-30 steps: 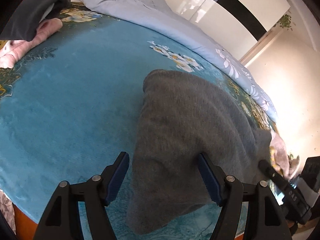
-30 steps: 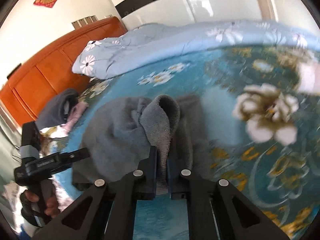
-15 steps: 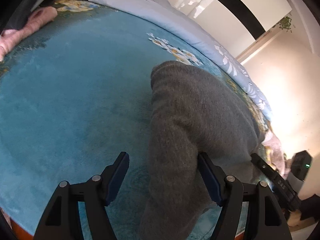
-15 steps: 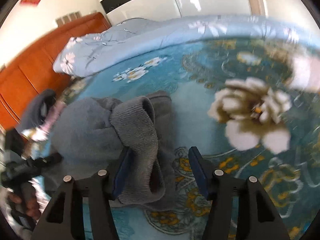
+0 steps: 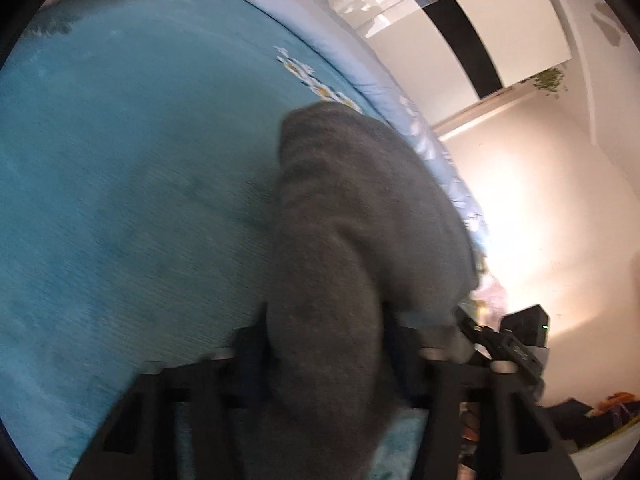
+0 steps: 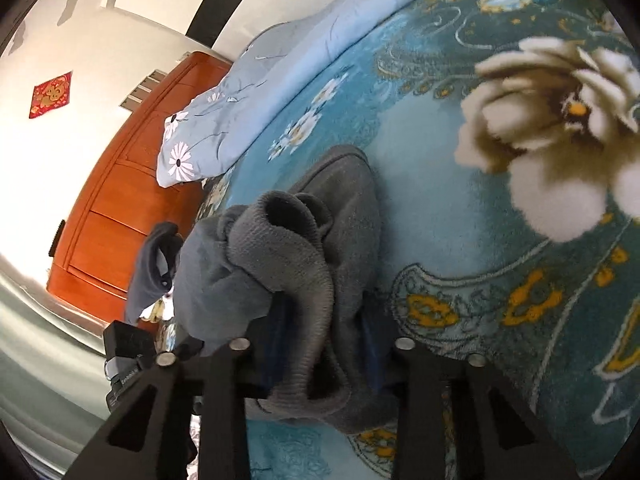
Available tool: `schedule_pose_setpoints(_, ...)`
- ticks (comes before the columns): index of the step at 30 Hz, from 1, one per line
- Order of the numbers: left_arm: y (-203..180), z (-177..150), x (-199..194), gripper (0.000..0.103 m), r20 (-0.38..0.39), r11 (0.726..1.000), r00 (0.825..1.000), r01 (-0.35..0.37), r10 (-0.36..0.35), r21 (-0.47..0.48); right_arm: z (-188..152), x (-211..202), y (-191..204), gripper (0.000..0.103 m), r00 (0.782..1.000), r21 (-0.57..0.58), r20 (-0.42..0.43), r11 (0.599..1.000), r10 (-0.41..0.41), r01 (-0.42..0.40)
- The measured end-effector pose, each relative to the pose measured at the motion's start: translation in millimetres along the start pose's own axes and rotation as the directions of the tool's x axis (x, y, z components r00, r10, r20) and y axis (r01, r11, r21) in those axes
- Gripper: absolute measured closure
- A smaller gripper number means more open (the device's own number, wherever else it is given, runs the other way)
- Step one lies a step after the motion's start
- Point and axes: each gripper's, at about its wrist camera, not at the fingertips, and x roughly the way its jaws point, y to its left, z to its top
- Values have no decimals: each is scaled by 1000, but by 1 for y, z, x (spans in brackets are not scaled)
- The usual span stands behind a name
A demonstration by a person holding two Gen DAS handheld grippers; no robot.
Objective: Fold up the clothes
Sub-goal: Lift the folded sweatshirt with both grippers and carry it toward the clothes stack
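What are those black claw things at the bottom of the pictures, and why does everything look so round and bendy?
Those claws are grabbers, each with two fingers. A person holds one in each hand; there is no robot arm. A small camera with a very wide lens sits on each grabber, and that lens bends the picture. One picture looks along the left gripper, the other along the right gripper. Below them is a bed with a blue flowered blanket. On it lies a grey knitted garment, bunched up. Both grabbers have a piece of it between their fingers, and their jaws are closing on it. Farther back lie a pale blue quilt and a dark cloth.
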Motion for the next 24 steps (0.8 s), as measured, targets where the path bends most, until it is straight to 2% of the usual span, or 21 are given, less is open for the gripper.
schedule_pose_setpoints(5, -12, 5, -8, 76, 33, 998, 999, -16, 14, 62, 4, -10, 32, 76, 999, -60, 14, 997, -47, 48)
schedule_pose_setpoints(10, -20, 22, -34, 77, 78, 992, 995, 59, -68, 113, 15, -22, 84, 77, 998, -144, 19, 988, -61, 63)
schedule_pose_setpoints(13, -22, 40, -63, 77, 117, 982, 985, 105, -124, 154, 19, -23, 124, 77, 998, -208, 28, 977, -51, 56)
schedule_pose_setpoints(16, -24, 67, -108, 77, 196, 968, 968, 112, -158, 224, 23, -15, 175, 77, 999, -288, 41, 958, -7, 18)
schedule_pose_setpoints(19, -25, 100, -165, 77, 285, 950, 945, 73, -164, 304, 32, 4, 237, 77, 996, -368, 49, 928, 76, -53)
schedule_pose_setpoints(24, -11, 183, -279, 77, 428, 919, 897, -70, -112, 388, 51, 70, 350, 77, 972, -473, 28, 860, 231, -191)
